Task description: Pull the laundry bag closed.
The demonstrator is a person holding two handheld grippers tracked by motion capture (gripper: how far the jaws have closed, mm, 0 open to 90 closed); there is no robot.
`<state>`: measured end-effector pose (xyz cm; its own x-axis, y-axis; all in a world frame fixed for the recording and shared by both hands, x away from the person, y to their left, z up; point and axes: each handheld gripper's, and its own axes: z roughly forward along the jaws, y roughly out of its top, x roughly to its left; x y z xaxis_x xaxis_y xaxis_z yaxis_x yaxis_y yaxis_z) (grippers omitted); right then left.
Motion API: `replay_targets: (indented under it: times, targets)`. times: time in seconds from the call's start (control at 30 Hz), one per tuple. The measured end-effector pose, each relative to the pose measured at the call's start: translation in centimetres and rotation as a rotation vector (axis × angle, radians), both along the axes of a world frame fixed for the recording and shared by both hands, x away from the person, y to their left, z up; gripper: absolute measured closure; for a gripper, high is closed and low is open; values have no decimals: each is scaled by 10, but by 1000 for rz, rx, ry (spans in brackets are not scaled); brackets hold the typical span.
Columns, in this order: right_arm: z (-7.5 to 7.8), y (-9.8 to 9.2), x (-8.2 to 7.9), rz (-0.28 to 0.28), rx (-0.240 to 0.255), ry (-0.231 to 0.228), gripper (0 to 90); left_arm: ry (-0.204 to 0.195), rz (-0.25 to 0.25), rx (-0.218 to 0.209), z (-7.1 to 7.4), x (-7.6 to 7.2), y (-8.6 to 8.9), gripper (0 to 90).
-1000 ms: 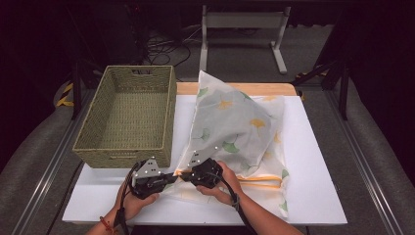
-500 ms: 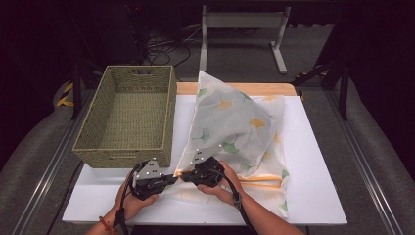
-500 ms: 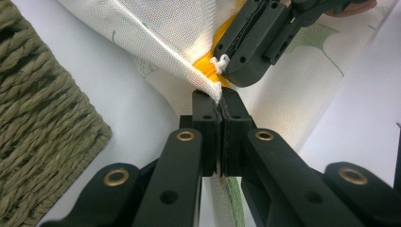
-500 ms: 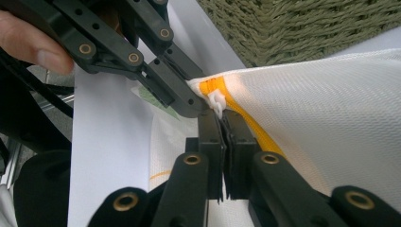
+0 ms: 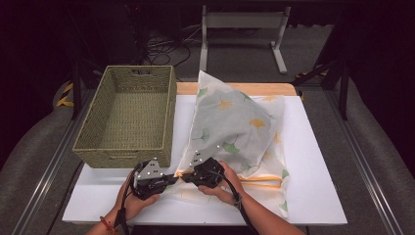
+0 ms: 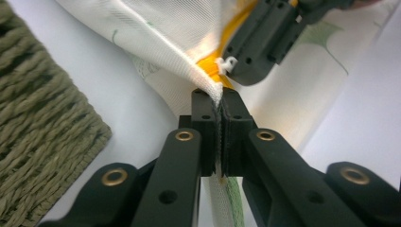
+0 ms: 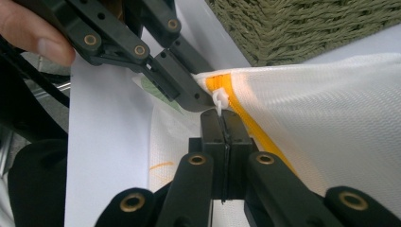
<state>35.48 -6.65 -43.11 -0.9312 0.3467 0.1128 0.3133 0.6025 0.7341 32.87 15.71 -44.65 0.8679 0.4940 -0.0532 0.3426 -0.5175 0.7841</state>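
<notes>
A pillow (image 5: 240,122) in a white mesh cover printed with green and yellow leaves lies on the white table (image 5: 318,191). An orange zipper (image 7: 248,123) runs along the cover's near edge. My left gripper (image 5: 172,177) is shut on the cover's near-left corner (image 6: 208,90), and the fabric runs between its jaws (image 6: 221,97). My right gripper (image 5: 188,176) faces it almost tip to tip and is shut (image 7: 223,116) on the small white zipper pull (image 7: 219,100) at that corner. A hand holds each gripper at the table's front edge.
An empty woven green basket (image 5: 122,152) stands at the left, its near wall just beyond my left gripper. A wooden board edge (image 5: 235,88) shows behind the pillow. A white metal stand (image 5: 244,19) is on the floor past the table.
</notes>
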Motion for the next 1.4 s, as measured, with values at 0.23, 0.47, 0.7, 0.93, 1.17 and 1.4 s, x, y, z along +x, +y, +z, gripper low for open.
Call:
replay_targets:
  times: [0.23,0.47,0.7,0.93,1.17,1.4]
  targets:
    - [2,1,-2,-2,-23,-22,900,14,-5,-34,2,2,0,855]
    - [3,1,-2,-3,-36,-40,900,-2,-7,-45,5,1,3,871]
    - [2,2,-3,-8,-63,-54,900,-30,8,-41,9,-2,6,872]
    - [0,-1,-2,-9,-81,-49,900,-32,7,-31,8,-2,9,872]
    - [1,-6,-2,-28,-112,-52,900,-35,30,-53,11,-3,14,873]
    - [2,-17,-7,-44,-149,-55,900,-37,49,-61,13,-3,21,873]
